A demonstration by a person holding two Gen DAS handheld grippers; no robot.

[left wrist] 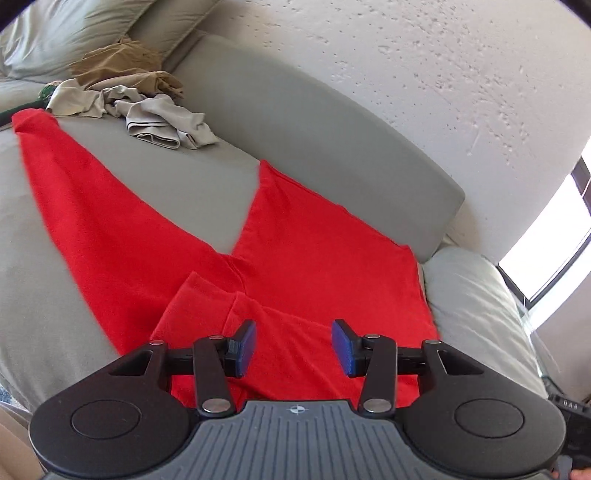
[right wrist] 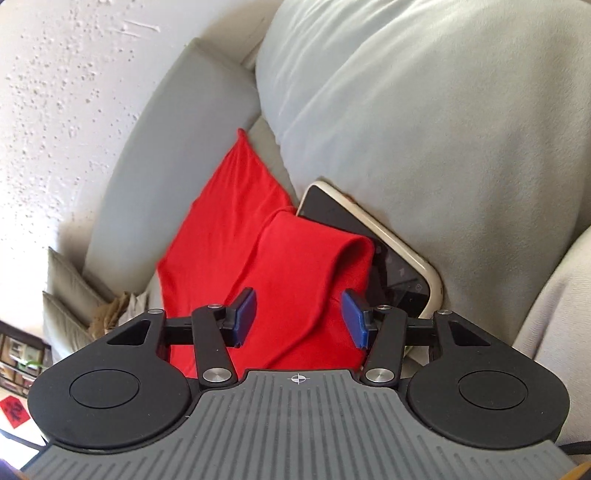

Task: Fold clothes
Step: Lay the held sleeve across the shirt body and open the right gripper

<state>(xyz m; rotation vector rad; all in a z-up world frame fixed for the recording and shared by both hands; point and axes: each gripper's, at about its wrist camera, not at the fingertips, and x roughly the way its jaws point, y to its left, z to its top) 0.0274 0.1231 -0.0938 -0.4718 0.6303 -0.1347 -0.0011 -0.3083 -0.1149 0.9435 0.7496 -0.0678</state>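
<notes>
Red garment (left wrist: 303, 258) is lying spread across the grey sofa seat (left wrist: 155, 162), two long sections splaying away in a V toward the backrest (left wrist: 314, 122), with bare seat showing between them. A smaller folded flap is sitting on top of the near part of the cloth. Left gripper (left wrist: 293, 349) is hovering over that near part, pointing down at it; its blue pads (left wrist: 248, 347) are standing apart with red fabric visible in the gap below them, and neither pad is pressing on the cloth as far as the left wrist view is showing. Beyond the garment, a crumpled pile of beige and tan clothes (left wrist: 140, 107) is resting at the far end of the seat, just beside the tip of the longer red section, near a pale cushion (left wrist: 66, 33). In the right wrist view, the right gripper (right wrist: 299, 317) is hanging over a rolled-over fold of the same red garment (right wrist: 258, 258); its fingers are likewise apart, the fold's edge lying between them, no pad visibly clamping it. A phone (right wrist: 402, 269) with a dark screen and a light case is leaning against a large pale cushion (right wrist: 424, 110), just beside the red fold, its lower part hidden behind the gripper's right finger. A textured white wall (right wrist: 62, 92) is running behind the sofa.
</notes>
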